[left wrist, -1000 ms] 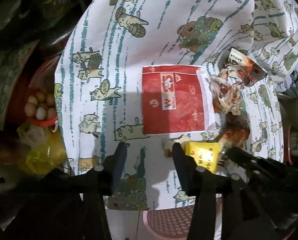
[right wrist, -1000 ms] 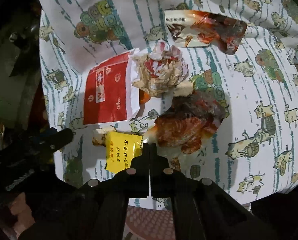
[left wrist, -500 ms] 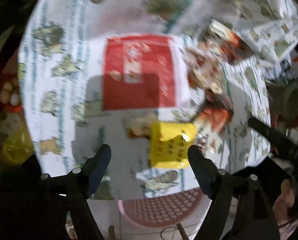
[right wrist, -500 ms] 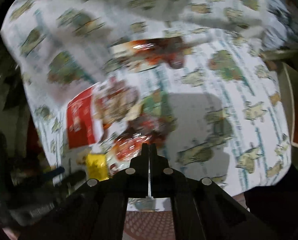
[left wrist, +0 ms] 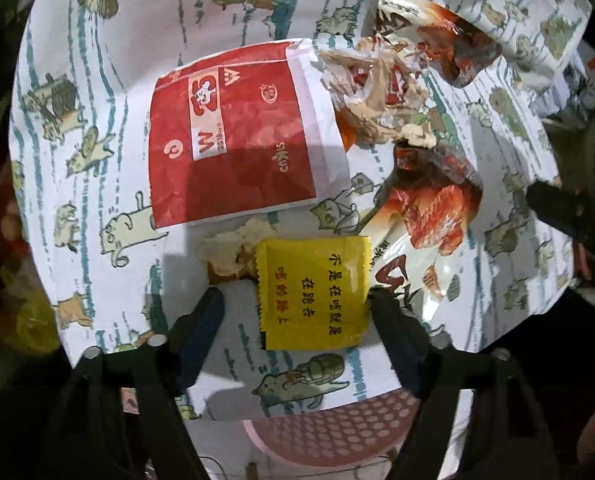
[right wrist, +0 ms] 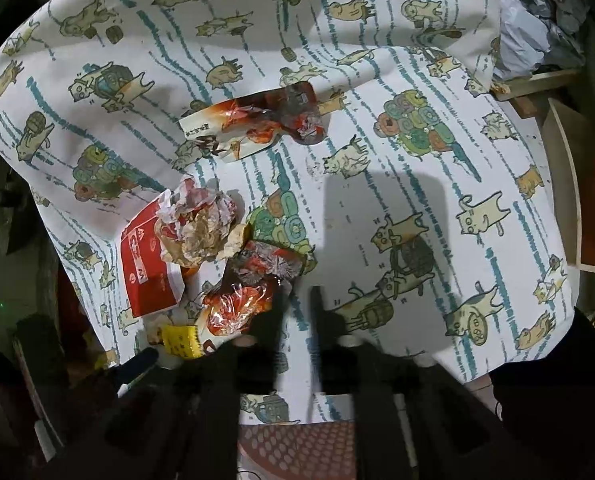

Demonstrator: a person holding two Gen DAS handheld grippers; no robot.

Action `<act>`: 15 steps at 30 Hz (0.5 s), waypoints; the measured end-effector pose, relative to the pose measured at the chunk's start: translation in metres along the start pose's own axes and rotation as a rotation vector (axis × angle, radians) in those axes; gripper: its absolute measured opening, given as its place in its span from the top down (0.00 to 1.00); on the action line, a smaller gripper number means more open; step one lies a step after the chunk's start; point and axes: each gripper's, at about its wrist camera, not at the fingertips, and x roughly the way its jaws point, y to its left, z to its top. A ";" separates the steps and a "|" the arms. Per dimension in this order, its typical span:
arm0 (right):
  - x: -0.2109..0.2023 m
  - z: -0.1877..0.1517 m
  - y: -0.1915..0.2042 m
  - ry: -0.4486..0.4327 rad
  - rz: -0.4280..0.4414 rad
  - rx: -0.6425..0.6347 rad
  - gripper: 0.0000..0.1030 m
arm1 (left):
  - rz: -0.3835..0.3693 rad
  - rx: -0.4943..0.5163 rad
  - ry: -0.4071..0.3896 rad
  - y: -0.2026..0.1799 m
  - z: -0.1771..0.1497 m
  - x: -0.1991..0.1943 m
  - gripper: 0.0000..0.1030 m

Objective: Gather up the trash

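Trash lies on a cat-print tablecloth point(left wrist: 97, 128). A yellow packet point(left wrist: 313, 292) sits at the near edge, between the wide-open jaws of my left gripper point(left wrist: 295, 312). Beside it lie a crumpled tissue lump point(left wrist: 225, 252), a red paper bag point(left wrist: 237, 140), a crumpled wrapper point(left wrist: 373, 96) and two red snack bags point(left wrist: 433, 204) point(left wrist: 449, 40). My right gripper point(right wrist: 299, 304) is slightly open and empty, just right of the nearer snack bag point(right wrist: 241, 304). The yellow packet point(right wrist: 181, 340) and red bag point(right wrist: 145, 264) show at its left.
A pink perforated stool seat point(left wrist: 329, 428) shows below the table's near edge. The right half of the cloth point(right wrist: 437, 200) carries no trash. Wooden boards and clutter point(right wrist: 557, 100) stand off the table's right side. Dark clutter lies to the left.
My left gripper has opened wide and moved right and forward, so it straddles the yellow packet. My right gripper has swung right, away from the trash, and opened a little.
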 end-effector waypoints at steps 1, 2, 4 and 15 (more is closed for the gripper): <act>0.000 0.000 0.000 0.003 0.004 0.010 0.47 | 0.015 0.009 -0.014 -0.002 0.000 -0.001 0.51; 0.001 -0.001 0.000 0.004 0.014 0.028 0.39 | 0.028 0.016 -0.022 -0.003 0.000 -0.002 0.58; 0.002 -0.002 0.000 0.002 0.035 0.055 0.33 | 0.000 0.001 -0.019 0.001 0.001 -0.003 0.62; 0.047 -0.012 0.036 0.077 -0.032 -0.001 0.33 | -0.084 -0.033 -0.052 0.026 -0.003 -0.031 1.00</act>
